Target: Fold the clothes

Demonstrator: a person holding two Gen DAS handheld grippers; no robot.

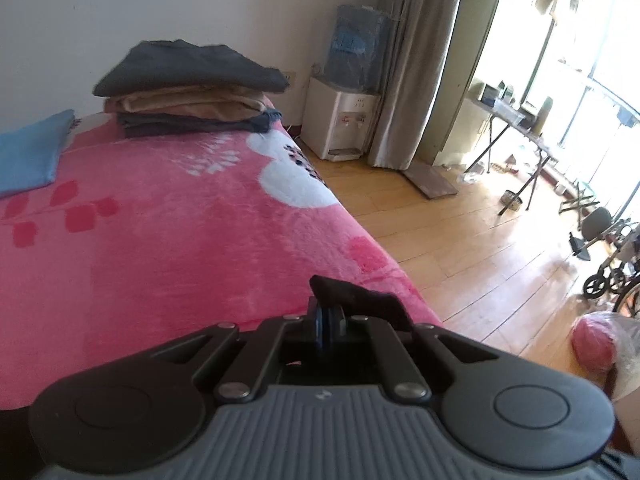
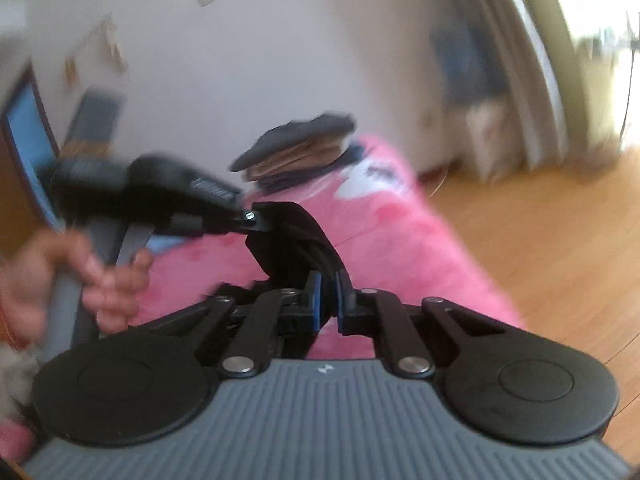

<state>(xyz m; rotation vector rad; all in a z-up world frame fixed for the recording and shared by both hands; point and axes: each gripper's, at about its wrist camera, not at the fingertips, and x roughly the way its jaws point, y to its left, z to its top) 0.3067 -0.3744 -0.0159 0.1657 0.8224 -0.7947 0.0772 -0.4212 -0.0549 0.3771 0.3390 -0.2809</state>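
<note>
A small black garment (image 1: 360,300) is pinched between the blue pads of my left gripper (image 1: 329,314), just above the pink blanket's near corner. In the right wrist view the same black garment (image 2: 296,240) rises in a folded arc out of my right gripper (image 2: 328,284), whose pads press on it. My left gripper (image 2: 256,216) comes in from the left and holds the cloth's far end, with a hand (image 2: 112,280) on its handle. A stack of folded dark and tan clothes (image 1: 192,88) lies at the bed's far end. The right wrist view is blurred.
The bed's pink flowered blanket (image 1: 160,220) ends at a wooden floor (image 1: 460,240) on the right. A blue cloth (image 1: 32,156) lies at the far left. A water dispenser (image 1: 344,120), a curtain (image 1: 420,60), a folding table (image 1: 516,120) and a wheelchair (image 1: 612,272) stand beyond.
</note>
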